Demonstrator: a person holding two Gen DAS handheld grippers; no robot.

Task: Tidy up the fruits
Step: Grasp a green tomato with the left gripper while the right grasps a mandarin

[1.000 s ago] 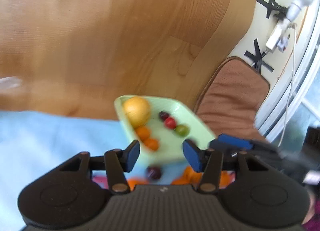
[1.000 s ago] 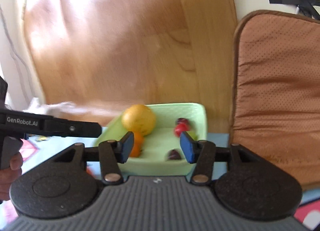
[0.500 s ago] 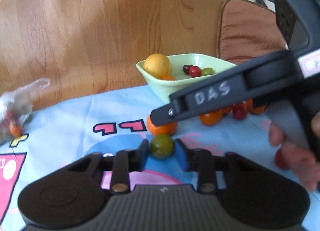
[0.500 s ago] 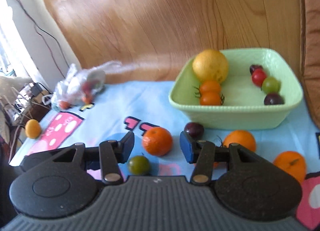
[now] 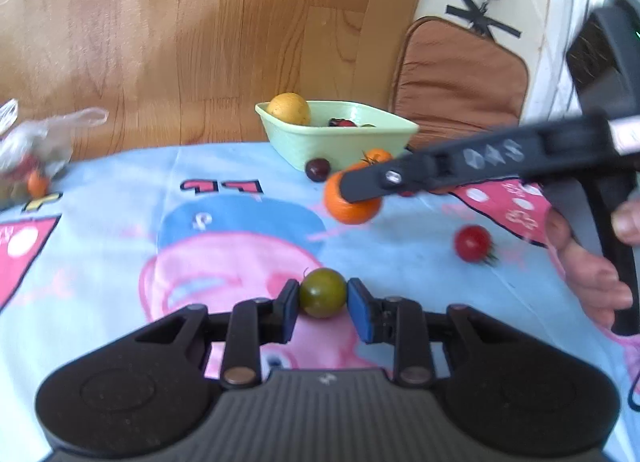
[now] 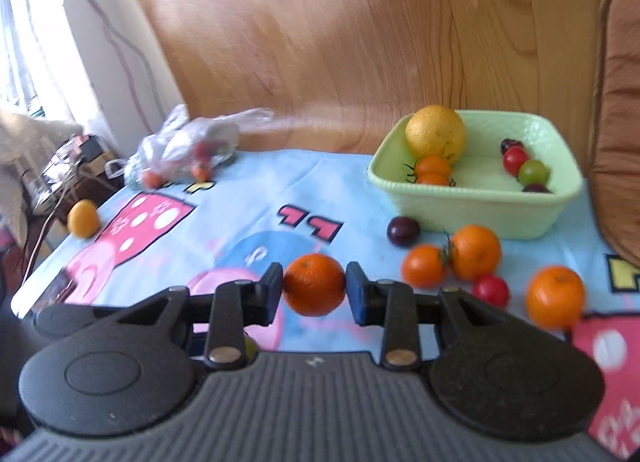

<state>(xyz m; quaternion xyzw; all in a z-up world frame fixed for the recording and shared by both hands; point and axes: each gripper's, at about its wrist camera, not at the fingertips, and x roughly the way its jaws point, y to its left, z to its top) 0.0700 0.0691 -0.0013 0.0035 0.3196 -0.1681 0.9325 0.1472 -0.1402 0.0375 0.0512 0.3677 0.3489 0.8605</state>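
Green tomato clamped in left gripper, orange between closing right gripper

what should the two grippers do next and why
Probably lift both and carry them to the green tub. The left gripper is shut on the green tomato; the right gripper is closing on the orange, both low over the cloth.

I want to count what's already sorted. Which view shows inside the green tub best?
The right wrist view: it looks down into the tub, showing each fruit inside. The left wrist view sees the tub side-on, so only a few fruit tops clear the rim.
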